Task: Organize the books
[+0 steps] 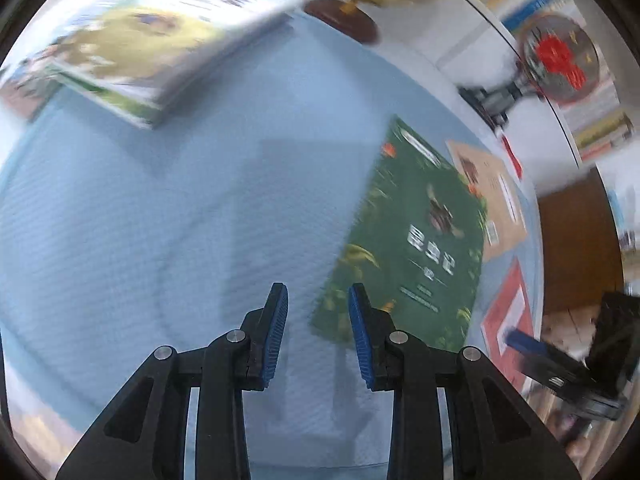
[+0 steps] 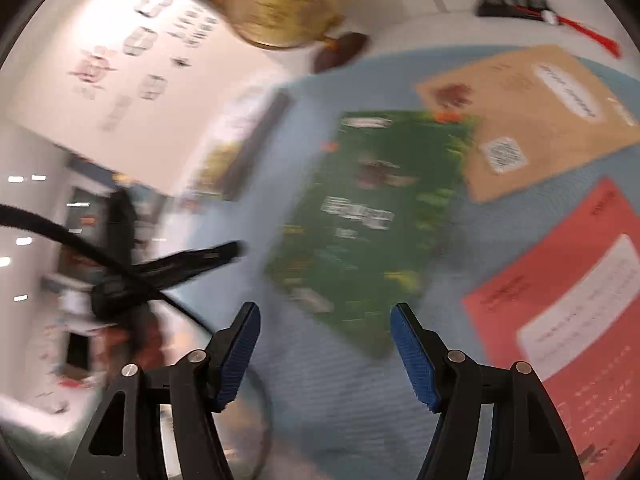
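A green book (image 1: pixel 416 240) lies flat on the light blue tablecloth (image 1: pixel 160 220), just right of and ahead of my left gripper (image 1: pixel 317 292). That gripper hangs over bare cloth, its blue pads a little apart with nothing between them. My right gripper (image 2: pixel 325 312) stands open and empty above the near corner of the green book (image 2: pixel 372 208). A tan book (image 2: pixel 532 112) lies behind the green one, partly under it. A red book (image 2: pixel 560 320) lies to the right. A stack of books (image 1: pixel 160 48) sits at the far left.
A globe on a brown foot (image 1: pixel 344 20) stands at the back edge of the cloth, also seen as the globe (image 2: pixel 280 4) in the right wrist view. A black cable (image 2: pixel 60 232) hangs at the left. Both views are blurred by motion.
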The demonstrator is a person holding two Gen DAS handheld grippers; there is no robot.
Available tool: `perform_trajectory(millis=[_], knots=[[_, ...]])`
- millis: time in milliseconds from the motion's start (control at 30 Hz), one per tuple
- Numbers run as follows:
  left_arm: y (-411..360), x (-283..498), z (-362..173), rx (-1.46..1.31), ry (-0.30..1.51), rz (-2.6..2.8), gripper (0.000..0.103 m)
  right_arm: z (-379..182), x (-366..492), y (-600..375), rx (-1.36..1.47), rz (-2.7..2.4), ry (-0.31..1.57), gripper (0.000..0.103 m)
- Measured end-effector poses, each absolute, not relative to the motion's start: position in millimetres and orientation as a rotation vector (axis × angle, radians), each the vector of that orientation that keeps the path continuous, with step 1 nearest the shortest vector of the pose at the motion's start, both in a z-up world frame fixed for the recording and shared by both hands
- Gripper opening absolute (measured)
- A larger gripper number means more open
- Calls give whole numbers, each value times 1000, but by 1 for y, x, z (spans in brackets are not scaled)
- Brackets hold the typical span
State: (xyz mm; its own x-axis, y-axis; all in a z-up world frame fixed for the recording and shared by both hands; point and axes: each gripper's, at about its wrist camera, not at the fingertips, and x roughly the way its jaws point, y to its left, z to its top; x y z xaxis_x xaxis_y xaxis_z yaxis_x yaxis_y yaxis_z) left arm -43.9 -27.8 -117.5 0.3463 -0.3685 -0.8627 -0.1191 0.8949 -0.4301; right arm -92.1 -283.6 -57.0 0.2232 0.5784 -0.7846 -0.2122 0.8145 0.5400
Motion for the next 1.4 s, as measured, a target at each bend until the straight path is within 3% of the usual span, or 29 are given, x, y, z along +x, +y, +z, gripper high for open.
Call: perform_trajectory(millis=[67, 100, 467, 700, 900, 1000, 1100, 1400], knots=[[-43, -32, -127, -434, 1247, -187, 27, -72, -94, -281, 261, 498, 1264, 42], [-50, -28, -132, -418, 1256, -192, 27, -78, -92, -273, 219, 476, 1268, 41], [-59, -18, -135, -463, 1287, -253, 28, -109, -93, -272, 189, 373, 1249, 42], [-33, -43, -106, -845, 1114, -565, 28, -109, -90, -308, 408, 399, 1253, 43], [-61, -42, -127, -574, 1194, -384, 25, -107, -90, -308, 395, 407, 1252, 43], [-72, -42, -139, -574, 1210, -376, 23, -108, -89, -303, 393, 406, 1250, 43], [-81, -42, -140, -590, 1216, -383, 16, -109, -87, -302, 409, 408, 1259, 43], [-113, -33, -126, -736, 1218, -542, 16, -99, -85, -317, 546, 452, 1290, 48]])
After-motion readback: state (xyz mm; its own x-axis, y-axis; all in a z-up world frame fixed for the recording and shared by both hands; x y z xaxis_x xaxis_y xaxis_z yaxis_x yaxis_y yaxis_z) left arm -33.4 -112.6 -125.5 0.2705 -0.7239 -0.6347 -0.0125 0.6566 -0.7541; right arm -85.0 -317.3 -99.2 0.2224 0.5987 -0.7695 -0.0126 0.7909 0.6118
